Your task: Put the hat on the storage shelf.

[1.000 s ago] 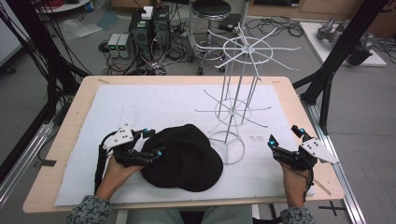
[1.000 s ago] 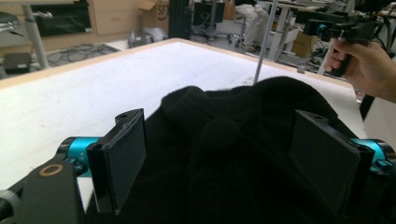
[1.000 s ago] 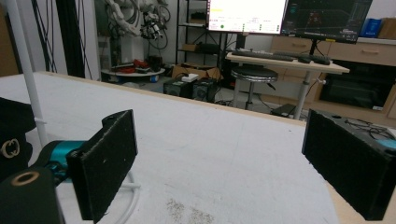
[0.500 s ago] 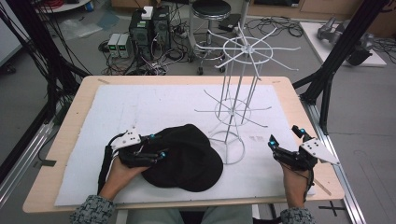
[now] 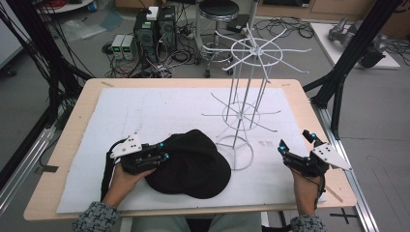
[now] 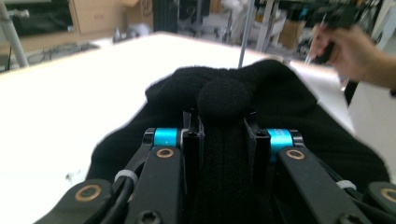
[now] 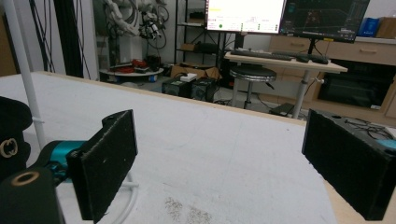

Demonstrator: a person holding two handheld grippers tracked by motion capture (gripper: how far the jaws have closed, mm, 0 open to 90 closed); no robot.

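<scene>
Black knit cap now pinched at its edge by the left gripper.

Over the last second the left gripper (image 5: 162, 151) slid in from the bare mat and clenched on a fold of the cap (image 5: 193, 164), which lies on the white mat (image 5: 159, 111) beside the wire rack (image 5: 244, 104). Likely a lift toward the rack comes next. Farther right, the right gripper (image 5: 297, 147) has stayed put, jaws spread wide and empty.

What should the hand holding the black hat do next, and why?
Probably lift the black cap a little off the white mat. The left gripper is shut on its edge, the cap lies flat, and the white wire rack stands just beyond it.
</scene>
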